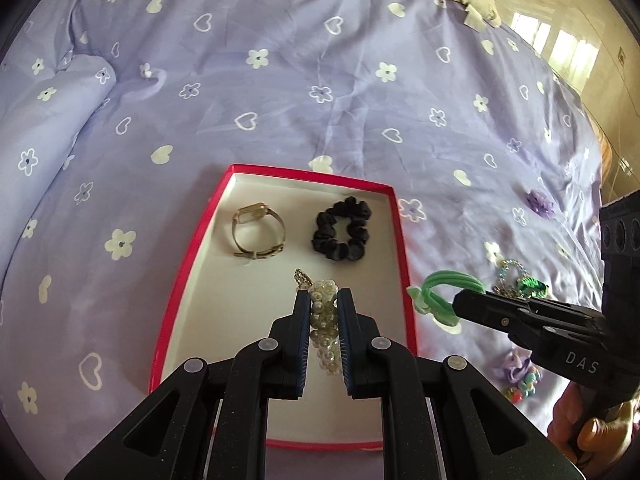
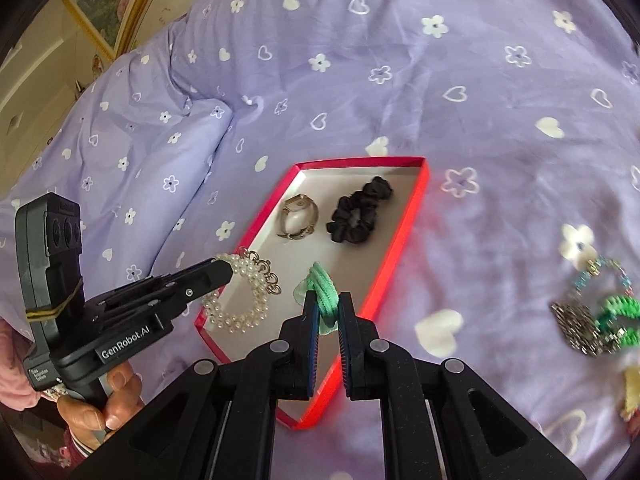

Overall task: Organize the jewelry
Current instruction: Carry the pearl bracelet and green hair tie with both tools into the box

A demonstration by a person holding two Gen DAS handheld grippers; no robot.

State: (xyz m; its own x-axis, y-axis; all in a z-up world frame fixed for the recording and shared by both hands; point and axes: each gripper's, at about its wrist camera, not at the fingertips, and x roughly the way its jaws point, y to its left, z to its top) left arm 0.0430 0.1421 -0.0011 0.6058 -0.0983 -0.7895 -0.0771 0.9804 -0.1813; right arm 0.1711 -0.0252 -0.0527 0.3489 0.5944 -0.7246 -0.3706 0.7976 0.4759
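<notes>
The left gripper [image 1: 323,300] clamps a white pearl-bead bracelet [image 1: 323,320] over the near end of a shallow red-rimmed cardboard box lid with a white floor [image 1: 404,248], while the right gripper [image 2: 328,304] pinches a mint-green elastic hair tie [image 2: 322,286] just above the lid's right rim. Farther in, a gold-toned wristwatch [image 1: 258,232] and a black fabric scrunchie [image 1: 342,234] lie side by side on the white floor. To the right, on the lilac bedspread printed with white hearts and flowers [image 1: 280,92], rests a tangle of loose trinkets [image 2: 592,312], well apart from the lid.
</notes>
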